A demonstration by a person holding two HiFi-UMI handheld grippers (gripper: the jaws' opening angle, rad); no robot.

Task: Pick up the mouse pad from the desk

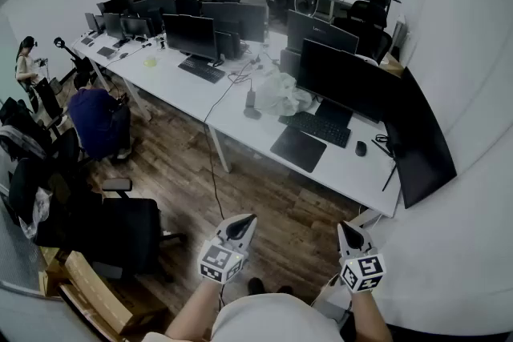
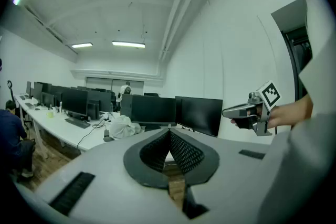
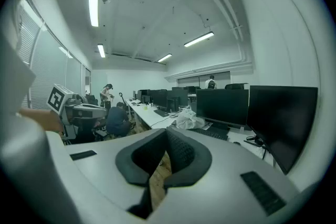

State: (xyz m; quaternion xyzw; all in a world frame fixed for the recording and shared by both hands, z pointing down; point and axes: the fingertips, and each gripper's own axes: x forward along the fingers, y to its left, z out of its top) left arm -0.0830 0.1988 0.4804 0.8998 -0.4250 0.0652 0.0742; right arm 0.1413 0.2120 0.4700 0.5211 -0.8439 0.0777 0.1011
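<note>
The left gripper (image 1: 242,228) and the right gripper (image 1: 350,235) are both held low in front of the person, each with its jaws pressed together on nothing. The mouse pad (image 1: 298,148) lies well ahead of them, roughly between the lines the two point along, flat on the white desk (image 1: 353,172). It sits close to the desk's near edge, with the keyboard (image 1: 325,128) just beyond it and the mouse (image 1: 361,148) off toward the right gripper's side.

The pad looks like a thin, dark, limp sheet, so it is probably light and floppy, with a clingy underside. Lying flush, it offers no lip, so the corner nearest the grippers seems the best place to pinch, perhaps once dragged past the desk edge.

No brand or label can be read; only the square markers on the grippers' cubes show
</note>
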